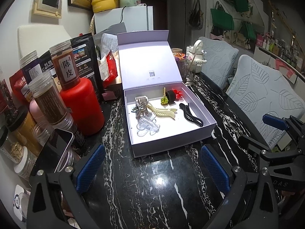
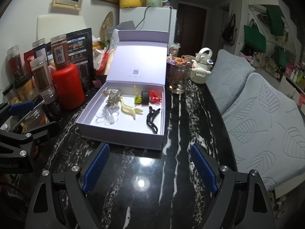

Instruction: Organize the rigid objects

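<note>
From my left claw I see a dark-screened phone or tablet leaning among the jars at the left edge, which the right wrist view does not clearly show; my right claw instead gives me the full cream kettle-shaped ornament and the clear drinking glass beside the box. Both claws hover low over the black white-veined marble tabletop, level, pointing at the open pale lilac cardboard gift box with its lid standing up behind; both are spread wide and hold nothing. Each view catches the other claw at its edge. Inside the box lie a clear plastic hair clip, a cream banana-shaped hair clip, a black plastic claw clip, a metallic beige clip, a black cylindrical piece touching a red bow-like piece, and a green ornament on a stick. The brown-filled clear jar atop the red plastic canister reads "陈皮"; a dark pouch behind reads "QUAKER". The lid's QR code is too small to read.
</note>
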A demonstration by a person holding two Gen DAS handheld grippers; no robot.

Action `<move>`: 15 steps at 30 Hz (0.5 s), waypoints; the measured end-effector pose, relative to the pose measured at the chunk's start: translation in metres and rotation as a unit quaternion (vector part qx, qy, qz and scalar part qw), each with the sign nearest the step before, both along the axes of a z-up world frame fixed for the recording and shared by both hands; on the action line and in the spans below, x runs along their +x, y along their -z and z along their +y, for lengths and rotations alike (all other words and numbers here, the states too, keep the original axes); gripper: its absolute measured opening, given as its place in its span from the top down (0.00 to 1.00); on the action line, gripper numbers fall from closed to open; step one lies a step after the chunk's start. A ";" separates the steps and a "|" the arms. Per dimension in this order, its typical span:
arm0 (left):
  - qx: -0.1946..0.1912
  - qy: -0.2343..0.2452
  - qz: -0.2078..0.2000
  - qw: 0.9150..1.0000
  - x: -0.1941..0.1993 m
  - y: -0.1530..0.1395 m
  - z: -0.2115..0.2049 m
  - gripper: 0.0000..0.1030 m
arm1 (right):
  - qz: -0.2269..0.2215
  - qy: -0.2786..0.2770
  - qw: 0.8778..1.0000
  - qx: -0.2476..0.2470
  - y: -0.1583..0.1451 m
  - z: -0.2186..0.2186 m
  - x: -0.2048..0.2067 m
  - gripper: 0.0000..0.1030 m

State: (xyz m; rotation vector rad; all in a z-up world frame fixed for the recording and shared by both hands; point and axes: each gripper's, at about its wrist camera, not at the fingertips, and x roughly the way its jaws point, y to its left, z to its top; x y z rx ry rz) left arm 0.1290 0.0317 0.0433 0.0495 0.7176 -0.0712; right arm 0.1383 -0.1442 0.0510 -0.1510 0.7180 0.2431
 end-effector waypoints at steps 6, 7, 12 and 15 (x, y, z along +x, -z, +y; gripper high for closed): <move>0.001 -0.001 0.005 1.000 0.001 0.003 0.001 0.01 | 0.001 0.001 1.000 0.000 0.002 -0.001 0.000 0.15; 0.001 -0.001 0.005 1.000 0.002 0.003 0.001 0.01 | 0.002 0.002 1.000 0.000 0.002 -0.001 0.000 0.15; 0.006 -0.002 0.006 1.000 0.002 0.005 0.000 0.01 | 0.006 0.002 1.000 0.001 0.006 -0.003 0.000 0.15; 0.007 -0.001 0.009 1.000 0.003 0.008 -0.001 0.01 | 0.009 0.003 1.000 0.001 0.008 -0.002 0.000 0.15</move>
